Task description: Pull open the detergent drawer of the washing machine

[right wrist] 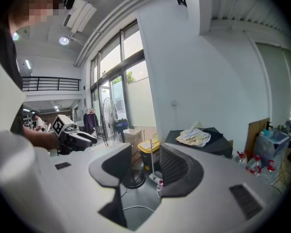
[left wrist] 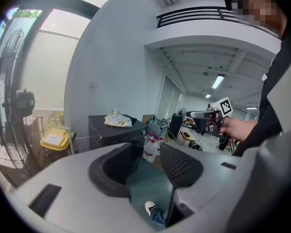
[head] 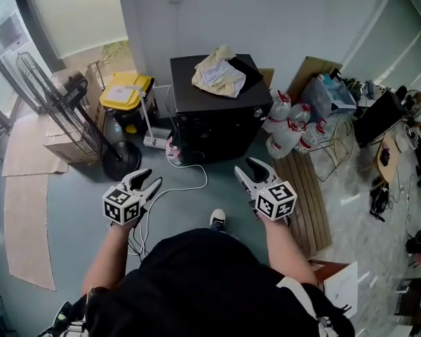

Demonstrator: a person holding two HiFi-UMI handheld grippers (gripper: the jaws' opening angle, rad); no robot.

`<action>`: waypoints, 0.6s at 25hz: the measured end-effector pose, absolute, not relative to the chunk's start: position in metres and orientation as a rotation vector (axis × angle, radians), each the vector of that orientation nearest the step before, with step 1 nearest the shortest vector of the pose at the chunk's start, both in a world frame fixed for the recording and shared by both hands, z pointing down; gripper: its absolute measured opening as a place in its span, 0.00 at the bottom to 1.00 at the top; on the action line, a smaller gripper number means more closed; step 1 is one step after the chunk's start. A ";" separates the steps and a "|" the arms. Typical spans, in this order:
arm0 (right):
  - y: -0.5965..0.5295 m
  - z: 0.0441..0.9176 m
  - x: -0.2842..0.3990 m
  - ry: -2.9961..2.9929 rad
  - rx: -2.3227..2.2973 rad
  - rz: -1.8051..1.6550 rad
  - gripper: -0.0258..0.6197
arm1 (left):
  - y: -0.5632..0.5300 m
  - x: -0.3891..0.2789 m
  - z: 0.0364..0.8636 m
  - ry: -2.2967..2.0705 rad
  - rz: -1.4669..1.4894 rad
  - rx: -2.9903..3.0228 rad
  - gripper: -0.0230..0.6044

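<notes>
Both the left gripper (head: pixel 147 181) and the right gripper (head: pixel 244 167) gape wide and empty, well short of the black washing machine (head: pixel 221 118) at upper centre, its drawer not discernible, so stepping closer risks tripping on the white cable (head: pixel 189 186) or knocking the bottles (head: pixel 288 128) beside it.

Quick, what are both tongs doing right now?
Left tongs: open, holding nothing.
Right tongs: open, holding nothing.

Open floor (head: pixel 224 188) fronts the washing machine (head: pixel 217 118); fan base (head: pixel 121 161) flanks its left, bottles (head: pixel 289 130) its right.
</notes>
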State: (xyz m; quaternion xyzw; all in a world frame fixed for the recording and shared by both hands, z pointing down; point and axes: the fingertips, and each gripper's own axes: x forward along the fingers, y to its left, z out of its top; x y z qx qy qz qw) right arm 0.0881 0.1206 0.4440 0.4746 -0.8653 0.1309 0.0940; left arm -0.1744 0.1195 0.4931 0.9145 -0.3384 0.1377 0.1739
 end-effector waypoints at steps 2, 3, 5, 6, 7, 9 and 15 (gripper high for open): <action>0.114 0.446 0.090 -2.568 1.402 0.392 0.33 | 0.114 -0.172 0.494 -0.965 0.390 2.588 0.32; 0.110 0.446 0.091 -2.569 1.400 0.394 0.33 | 0.111 -0.171 0.495 -0.967 0.391 2.586 0.32; 0.103 0.447 0.093 -2.569 1.394 0.399 0.33 | 0.104 -0.169 0.496 -0.968 0.391 2.581 0.32; 0.099 0.448 0.094 -2.569 1.392 0.400 0.33 | 0.101 -0.168 0.496 -0.969 0.391 2.579 0.32; 0.095 0.449 0.095 -2.568 1.389 0.401 0.33 | 0.098 -0.167 0.497 -0.969 0.392 2.578 0.33; 0.090 0.451 0.098 -2.567 1.386 0.403 0.33 | 0.094 -0.164 0.498 -0.971 0.395 2.574 0.33; 0.075 0.452 0.105 -2.572 1.369 0.424 0.33 | 0.083 -0.157 0.499 -0.978 0.397 2.562 0.33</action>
